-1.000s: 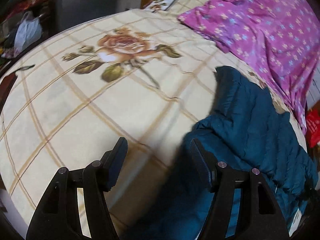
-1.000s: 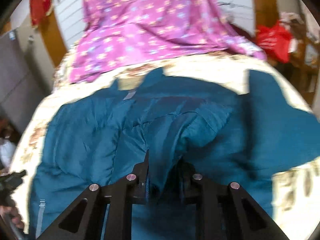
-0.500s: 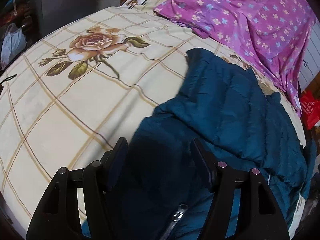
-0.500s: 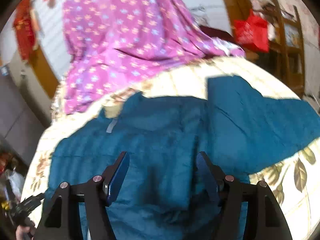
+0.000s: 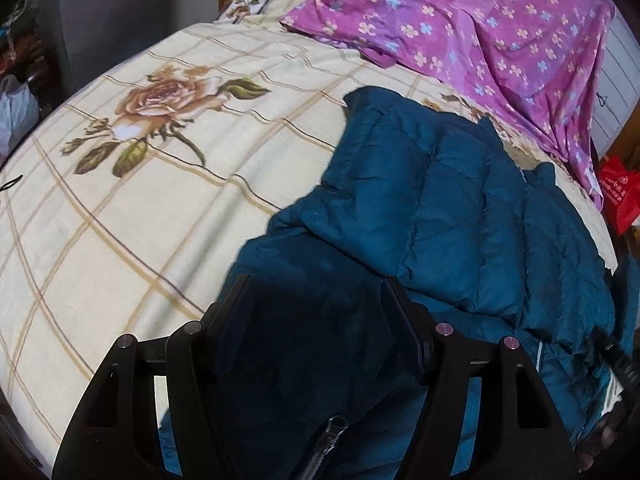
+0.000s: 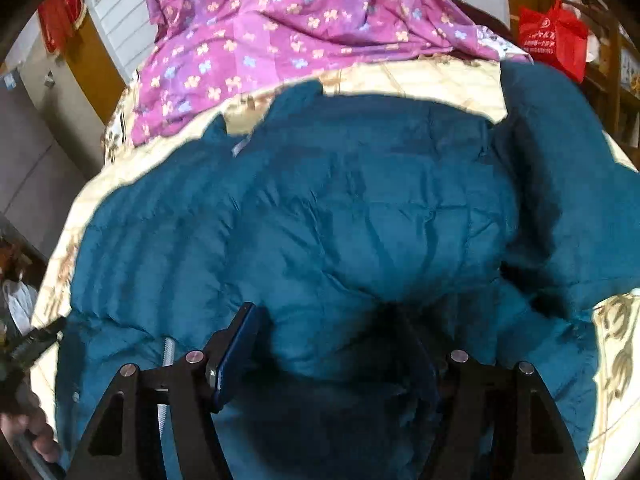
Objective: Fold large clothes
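Observation:
A large teal quilted jacket lies spread on a bed with a cream rose-print sheet. One sleeve is folded across its body. My left gripper is open over the jacket's near hem, with the zipper below it. In the right wrist view the jacket fills the middle. My right gripper is open just above the jacket's lower part, holding nothing. Its right finger is dark against the fabric.
A purple flowered sheet lies bunched at the head of the bed, also in the right wrist view. A red bag hangs right of the bed. A grey cabinet and clutter stand to the left.
My right gripper let go of the jacket fold it was pinching and opened. My left gripper moved right, from over the bare sheet to over the jacket's hem.

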`<state>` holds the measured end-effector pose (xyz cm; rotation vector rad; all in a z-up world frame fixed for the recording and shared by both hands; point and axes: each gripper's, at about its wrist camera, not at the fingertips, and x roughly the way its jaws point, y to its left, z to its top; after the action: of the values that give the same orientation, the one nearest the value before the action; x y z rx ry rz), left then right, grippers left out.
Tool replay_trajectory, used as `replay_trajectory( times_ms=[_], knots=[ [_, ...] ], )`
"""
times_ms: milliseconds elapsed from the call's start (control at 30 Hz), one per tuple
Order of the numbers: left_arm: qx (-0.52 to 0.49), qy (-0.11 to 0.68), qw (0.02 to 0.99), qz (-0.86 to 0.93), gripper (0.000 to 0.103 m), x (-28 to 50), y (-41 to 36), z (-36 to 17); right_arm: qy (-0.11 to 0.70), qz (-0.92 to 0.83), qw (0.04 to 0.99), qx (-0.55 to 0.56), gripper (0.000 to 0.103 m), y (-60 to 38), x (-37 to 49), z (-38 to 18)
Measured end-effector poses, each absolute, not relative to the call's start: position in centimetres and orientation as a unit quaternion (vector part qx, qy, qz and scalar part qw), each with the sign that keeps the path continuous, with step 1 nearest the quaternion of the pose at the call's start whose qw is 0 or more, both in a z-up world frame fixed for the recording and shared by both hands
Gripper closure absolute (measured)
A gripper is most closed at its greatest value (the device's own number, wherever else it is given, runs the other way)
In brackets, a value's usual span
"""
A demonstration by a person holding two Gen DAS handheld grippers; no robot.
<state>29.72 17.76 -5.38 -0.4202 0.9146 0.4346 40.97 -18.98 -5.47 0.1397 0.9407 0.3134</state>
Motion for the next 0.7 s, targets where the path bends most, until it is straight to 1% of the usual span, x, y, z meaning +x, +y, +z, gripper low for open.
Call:
replay_trajectory(
  times_ms=[67, 100, 133, 167, 200, 233, 267, 300, 333, 400, 467, 600, 700],
  knots=[
    [-0.194, 0.436, 0.855, 0.203, 0.038, 30.0, 17.2, -5.5, 0.416, 0.155, 0.892, 0.079, 0.035, -19.0, 40.5, -4.0],
    [-0.194, 0.434, 0.858, 0.195, 0.038, 30.1, 17.0, -5.5, 0.403, 0.162, 0.897, 0.082, 0.025, -18.8, 40.4, -3.4],
    [-0.193, 0.432, 0.860, 0.189, 0.038, 30.1, 16.7, -5.5, 0.403, 0.162, 0.898, 0.076, 0.017, -18.4, 40.6, -3.4],
    [-0.191, 0.428, 0.865, 0.182, 0.038, 30.1, 16.3, -5.5, 0.419, 0.154, 0.893, 0.063, 0.005, -18.0, 41.1, -4.1],
    [-0.189, 0.426, 0.866, 0.179, 0.038, 30.2, 16.1, -5.5, 0.444, 0.145, 0.883, 0.050, 0.002, -17.7, 41.7, -5.1],
    [-0.188, 0.428, 0.867, 0.175, 0.038, 30.4, 15.9, -5.5, 0.490, 0.131, 0.861, 0.028, 0.001, -17.1, 42.6, -7.1],
    [-0.195, 0.431, 0.865, 0.164, 0.038, 30.5, 15.8, -5.5, 0.504, 0.124, 0.855, 0.008, 0.000, -16.6, 43.0, -8.3],
    [-0.201, 0.433, 0.865, 0.153, 0.038, 30.6, 15.7, -5.5, 0.482, 0.123, 0.867, -0.003, 0.000, -16.5, 42.4, -8.3],
    [-0.204, 0.437, 0.865, 0.140, 0.038, 30.8, 15.5, -5.5, 0.478, 0.120, 0.870, -0.003, 0.000, -16.4, 42.2, -8.4],
    [-0.189, 0.440, 0.866, 0.140, 0.038, 31.0, 14.9, -5.4, 0.487, 0.120, 0.865, -0.007, 0.000, -16.4, 42.0, -8.1],
    [-0.169, 0.446, 0.867, 0.144, 0.038, 31.2, 14.3, -5.3, 0.491, 0.121, 0.863, -0.003, 0.002, -16.8, 41.4, -7.0],
    [-0.166, 0.454, 0.864, 0.139, 0.038, 31.2, 14.0, -5.6, 0.427, 0.119, 0.896, 0.008, 0.002, -20.5, 37.6, -3.8],
    [-0.169, 0.462, 0.861, 0.133, 0.038, 31.1, 13.7, -6.0, 0.395, 0.067, 0.916, 0.015, 0.002, -26.7, 34.7, -3.0]
  ],
)
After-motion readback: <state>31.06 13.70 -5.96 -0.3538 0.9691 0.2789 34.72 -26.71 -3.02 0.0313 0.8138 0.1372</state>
